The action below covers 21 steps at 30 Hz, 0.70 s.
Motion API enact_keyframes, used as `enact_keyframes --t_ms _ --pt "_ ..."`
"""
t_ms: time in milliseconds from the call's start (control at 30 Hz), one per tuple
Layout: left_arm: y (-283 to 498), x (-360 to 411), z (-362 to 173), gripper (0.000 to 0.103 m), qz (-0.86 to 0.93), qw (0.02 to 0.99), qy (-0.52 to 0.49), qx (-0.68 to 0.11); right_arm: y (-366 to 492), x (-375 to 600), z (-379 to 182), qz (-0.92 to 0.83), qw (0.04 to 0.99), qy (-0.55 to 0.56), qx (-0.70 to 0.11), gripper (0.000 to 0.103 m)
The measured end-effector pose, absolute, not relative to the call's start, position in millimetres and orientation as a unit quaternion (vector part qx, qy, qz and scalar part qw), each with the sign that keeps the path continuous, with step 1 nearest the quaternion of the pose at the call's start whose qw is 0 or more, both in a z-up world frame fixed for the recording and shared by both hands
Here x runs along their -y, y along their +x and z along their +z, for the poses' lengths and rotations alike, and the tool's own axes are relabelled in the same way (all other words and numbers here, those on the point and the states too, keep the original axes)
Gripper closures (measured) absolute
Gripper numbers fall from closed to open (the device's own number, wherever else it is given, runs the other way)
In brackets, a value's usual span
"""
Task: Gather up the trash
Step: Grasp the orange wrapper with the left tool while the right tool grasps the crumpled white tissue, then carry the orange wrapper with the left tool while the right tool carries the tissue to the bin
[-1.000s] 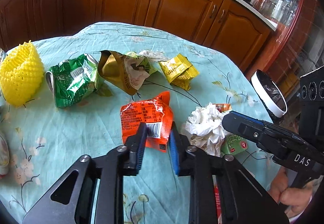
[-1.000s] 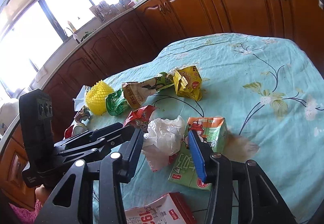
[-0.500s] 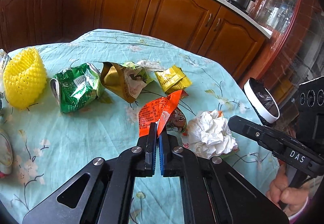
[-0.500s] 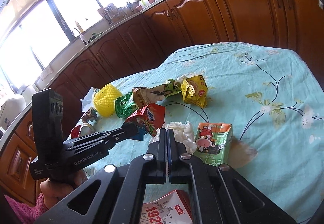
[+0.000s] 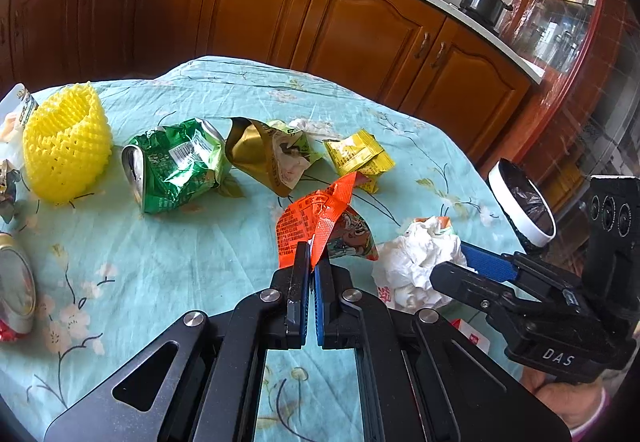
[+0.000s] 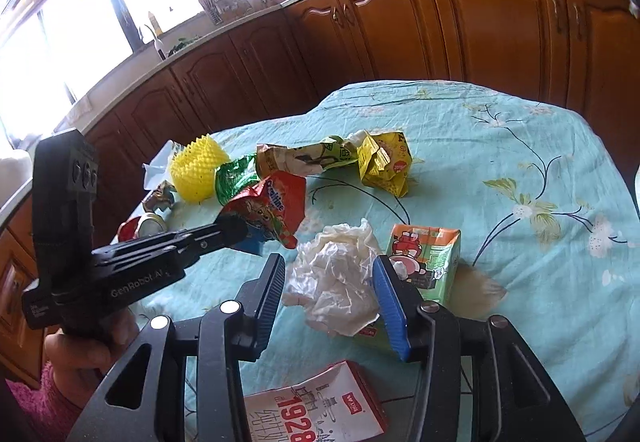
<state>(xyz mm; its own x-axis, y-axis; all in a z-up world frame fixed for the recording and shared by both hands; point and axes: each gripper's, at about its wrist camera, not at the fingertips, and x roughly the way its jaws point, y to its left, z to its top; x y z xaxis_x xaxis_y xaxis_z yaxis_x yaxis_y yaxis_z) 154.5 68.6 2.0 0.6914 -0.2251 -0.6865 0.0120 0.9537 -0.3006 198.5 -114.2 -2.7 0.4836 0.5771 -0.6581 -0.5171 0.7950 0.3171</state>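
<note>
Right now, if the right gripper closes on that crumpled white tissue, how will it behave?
The crumpled white tissue sits between the open right gripper fingers. Its loose, creased folds suggest it will squash flat rather than resist. It looks very light, so it should lift easily. It touches the juice carton, which might get nudged.

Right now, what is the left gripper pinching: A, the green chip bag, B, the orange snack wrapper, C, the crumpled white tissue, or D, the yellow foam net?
B: the left gripper is shut on the orange snack wrapper, lifting it off the table.
</note>
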Motion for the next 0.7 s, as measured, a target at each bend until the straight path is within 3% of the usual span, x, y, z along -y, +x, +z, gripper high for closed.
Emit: enact_keyframes --t_ms 67,200,300,700 --pt "154 -71 2 0.102 -0.064 0.909 -0.141 -0.387 199 111 -6 0.313 0.862 0.023 -0.399 0.056" --pt "152 -70 4 0.102 -0.063 0.910 -0.143 -0.384 200 109 -10 0.317 0.857 0.024 -0.405 0.075" --pt "150 -67 11 0.102 -0.067 0.913 -0.141 -0.377 198 110 -8 0.325 0.856 0.028 -0.401 0.079" --pt "161 -12 46 0.102 -0.120 0.921 -0.108 -0.353 196 164 27 0.304 0.881 0.080 -0.354 0.080"
